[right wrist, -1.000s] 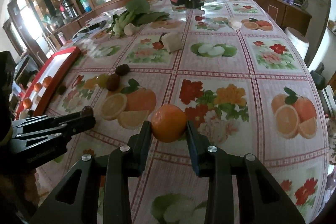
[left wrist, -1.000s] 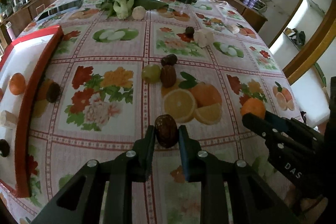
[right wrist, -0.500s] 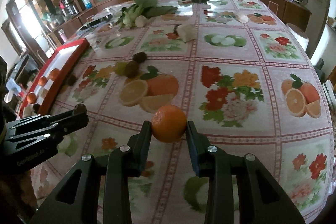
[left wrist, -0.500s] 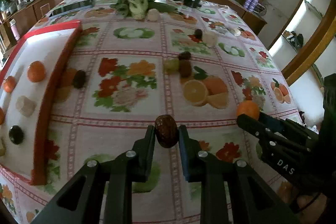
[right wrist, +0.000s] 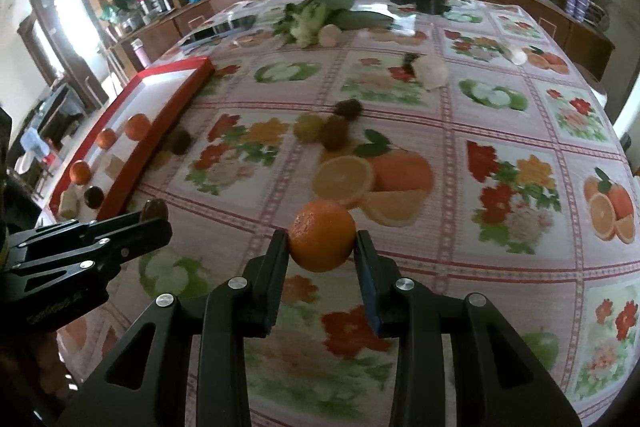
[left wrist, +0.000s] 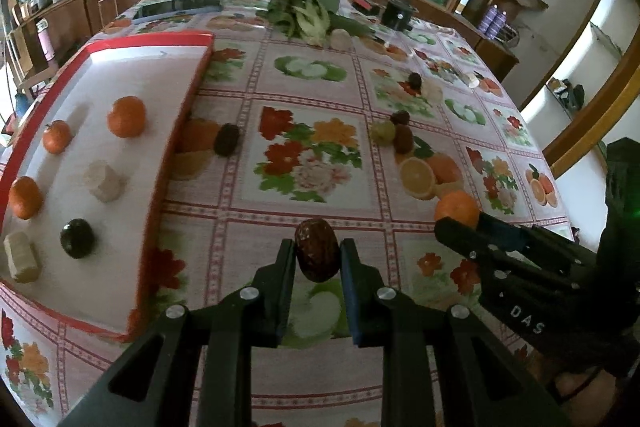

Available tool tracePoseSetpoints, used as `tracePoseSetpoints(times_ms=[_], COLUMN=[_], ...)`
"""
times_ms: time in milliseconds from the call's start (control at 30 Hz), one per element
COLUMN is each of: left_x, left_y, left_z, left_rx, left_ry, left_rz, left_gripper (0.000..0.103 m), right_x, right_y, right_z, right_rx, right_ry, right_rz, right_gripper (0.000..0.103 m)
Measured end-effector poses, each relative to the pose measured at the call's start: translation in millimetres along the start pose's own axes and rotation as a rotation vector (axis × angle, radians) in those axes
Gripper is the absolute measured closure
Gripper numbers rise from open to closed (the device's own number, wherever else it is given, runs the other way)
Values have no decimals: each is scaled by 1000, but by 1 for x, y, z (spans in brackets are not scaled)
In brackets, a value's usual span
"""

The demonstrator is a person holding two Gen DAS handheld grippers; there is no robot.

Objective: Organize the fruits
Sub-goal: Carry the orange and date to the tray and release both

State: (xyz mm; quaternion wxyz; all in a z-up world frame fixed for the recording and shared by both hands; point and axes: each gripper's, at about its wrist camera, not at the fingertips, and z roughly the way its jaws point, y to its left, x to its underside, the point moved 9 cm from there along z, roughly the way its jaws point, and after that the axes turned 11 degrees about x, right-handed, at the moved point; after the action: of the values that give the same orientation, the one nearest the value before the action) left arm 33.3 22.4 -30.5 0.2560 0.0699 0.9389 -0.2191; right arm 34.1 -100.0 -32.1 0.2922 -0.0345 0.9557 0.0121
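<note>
My left gripper [left wrist: 318, 253] is shut on a wrinkled brown date [left wrist: 317, 249], held above the tablecloth near the red-rimmed white tray [left wrist: 176, 131]. My right gripper [right wrist: 322, 243] is shut on an orange [right wrist: 322, 235], and shows at the right of the left wrist view [left wrist: 460, 223] with that orange [left wrist: 456, 207]. The tray holds three oranges [left wrist: 126, 117], two pale chunks [left wrist: 102, 181] and a dark fruit [left wrist: 77, 238]. A dark fruit [left wrist: 227, 139] lies just outside the tray's rim. A green fruit [left wrist: 382, 132] and two brown ones [left wrist: 403, 139] sit mid-table.
A leafy green vegetable [left wrist: 310, 11] and a pale bulb [left wrist: 340, 39] lie at the far end, beside a black pot [left wrist: 396, 13]. Another dark fruit [left wrist: 415, 80] and pale chunk [left wrist: 434, 93] lie far right. A phone [left wrist: 176, 9] rests at the far left. The table edge drops off at right.
Both grippers have carried their fruit leftward toward the tray, which now fills more of the left wrist view. Both grips are unchanged.
</note>
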Motion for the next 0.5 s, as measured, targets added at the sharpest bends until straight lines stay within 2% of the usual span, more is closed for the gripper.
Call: tracePoseSetpoints(times_ms=[500], left_x=[-4], left_y=[42], left_z=[-33], left_rx=[-19], left_ry=[-49], left_rz=[-54], left_gripper=[78], right_x=[-18], right_y=[65], right_z=[-5], right_rx=[-49], right_ry=[-21], right_rz=[-93], right_gripper=[70])
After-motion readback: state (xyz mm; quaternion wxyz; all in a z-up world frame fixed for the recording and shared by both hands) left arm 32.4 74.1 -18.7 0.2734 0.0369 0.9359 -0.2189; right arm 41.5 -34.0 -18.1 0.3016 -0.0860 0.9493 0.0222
